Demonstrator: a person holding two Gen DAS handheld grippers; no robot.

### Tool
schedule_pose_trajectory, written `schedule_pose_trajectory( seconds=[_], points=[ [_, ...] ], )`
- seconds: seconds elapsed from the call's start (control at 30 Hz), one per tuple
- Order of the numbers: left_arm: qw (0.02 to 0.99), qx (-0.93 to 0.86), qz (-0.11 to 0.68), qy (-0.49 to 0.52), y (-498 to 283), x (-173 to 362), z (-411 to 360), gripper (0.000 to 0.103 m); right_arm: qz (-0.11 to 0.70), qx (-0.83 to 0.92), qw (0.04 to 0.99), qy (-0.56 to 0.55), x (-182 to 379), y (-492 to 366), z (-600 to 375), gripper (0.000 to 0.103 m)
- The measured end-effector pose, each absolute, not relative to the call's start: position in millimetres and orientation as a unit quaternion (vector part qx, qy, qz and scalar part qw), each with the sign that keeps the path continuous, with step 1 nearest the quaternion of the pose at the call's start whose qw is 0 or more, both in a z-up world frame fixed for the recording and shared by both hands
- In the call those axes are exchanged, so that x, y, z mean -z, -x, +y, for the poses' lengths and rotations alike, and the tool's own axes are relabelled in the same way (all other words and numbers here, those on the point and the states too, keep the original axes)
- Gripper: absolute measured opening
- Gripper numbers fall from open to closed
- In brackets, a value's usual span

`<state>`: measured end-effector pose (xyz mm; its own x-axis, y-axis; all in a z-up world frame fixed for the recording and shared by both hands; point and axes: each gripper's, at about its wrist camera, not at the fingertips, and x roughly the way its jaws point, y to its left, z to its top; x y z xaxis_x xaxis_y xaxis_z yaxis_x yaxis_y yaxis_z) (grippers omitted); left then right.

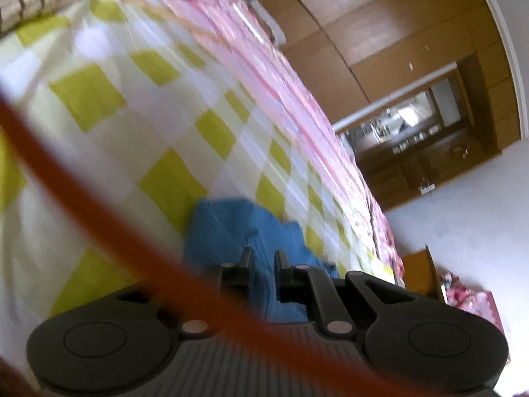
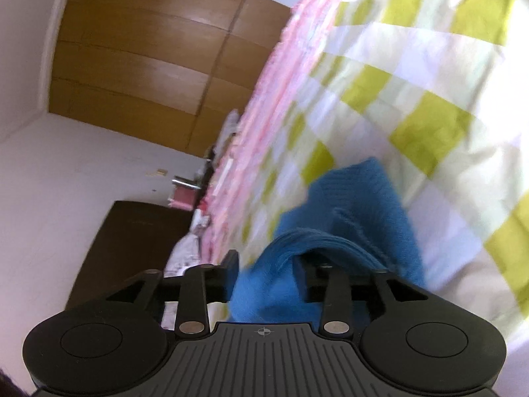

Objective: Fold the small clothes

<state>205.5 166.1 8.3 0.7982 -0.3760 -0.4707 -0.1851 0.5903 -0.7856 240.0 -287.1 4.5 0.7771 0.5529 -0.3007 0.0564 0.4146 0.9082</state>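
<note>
A small blue knitted garment [image 1: 238,231] lies on a yellow-and-white checked bedspread [image 1: 139,106]. My left gripper [image 1: 263,258] is shut on the blue garment's near edge, with cloth between the two narrow fingers. In the right wrist view the same blue garment [image 2: 357,205] drapes over and between my right gripper [image 2: 267,261], which is shut on a bunched fold of it. Both views are tilted and blurred.
A pink patterned sheet [image 1: 297,99] borders the bedspread's far edge. Wooden wardrobe doors [image 2: 142,53] and a white wall [image 2: 66,172] stand behind. An orange cable [image 1: 99,198] crosses the left wrist view. A dark cabinet [image 2: 132,241] stands beside the bed.
</note>
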Motion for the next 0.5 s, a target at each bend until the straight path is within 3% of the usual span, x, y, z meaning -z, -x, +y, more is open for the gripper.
schedule_pose_trajectory(
  seconds=[0.23, 0.5],
  points=[
    [0.879, 0.023, 0.287, 0.381, -188.1, -26.4, 164.7, 0.016, 0.277, -0.138, 0.819, -0.483, -21.6, -238.7, -284.5, 0.038],
    [0.913, 0.049, 0.309, 0.26, -143.7, -32.1, 148.1, 0.02, 0.3, -0.073, 0.91, -0.275, -39.5, -240.8, -262.7, 0.038]
  ],
)
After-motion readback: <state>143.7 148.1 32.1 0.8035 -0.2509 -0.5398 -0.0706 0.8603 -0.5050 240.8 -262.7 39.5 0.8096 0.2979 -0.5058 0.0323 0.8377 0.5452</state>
